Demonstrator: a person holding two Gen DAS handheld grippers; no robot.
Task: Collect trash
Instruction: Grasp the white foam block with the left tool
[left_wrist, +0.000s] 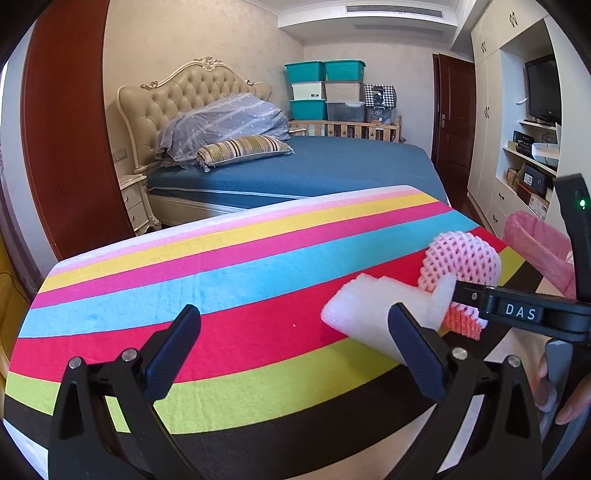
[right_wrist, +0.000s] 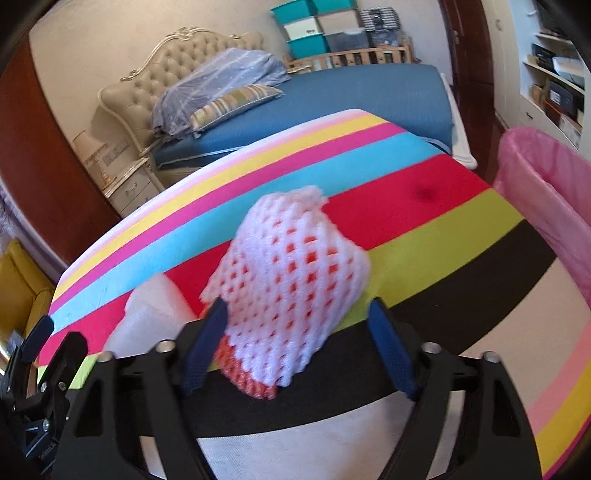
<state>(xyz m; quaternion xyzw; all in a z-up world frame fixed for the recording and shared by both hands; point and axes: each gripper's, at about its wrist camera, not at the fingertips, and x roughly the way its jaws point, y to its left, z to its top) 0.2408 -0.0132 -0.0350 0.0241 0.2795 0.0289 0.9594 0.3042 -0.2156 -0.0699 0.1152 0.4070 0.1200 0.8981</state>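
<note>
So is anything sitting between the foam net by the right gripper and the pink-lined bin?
Nothing visible: from the foam net, only bare striped cloth stretches toward the pink-lined bin beyond the table's right edge.

Soft foam net sleeve (right_wrist: 291, 273), matt fleecy striped cloth (left_wrist: 229, 266).

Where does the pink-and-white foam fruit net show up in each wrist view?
Left wrist view: the foam fruit net sits right of centre on the striped cloth, behind the white foam sheet.
Right wrist view: the net fills the centre, between the right gripper fingers.
Shared landmark: the pink-lined bin, at the right edge in both.
</note>
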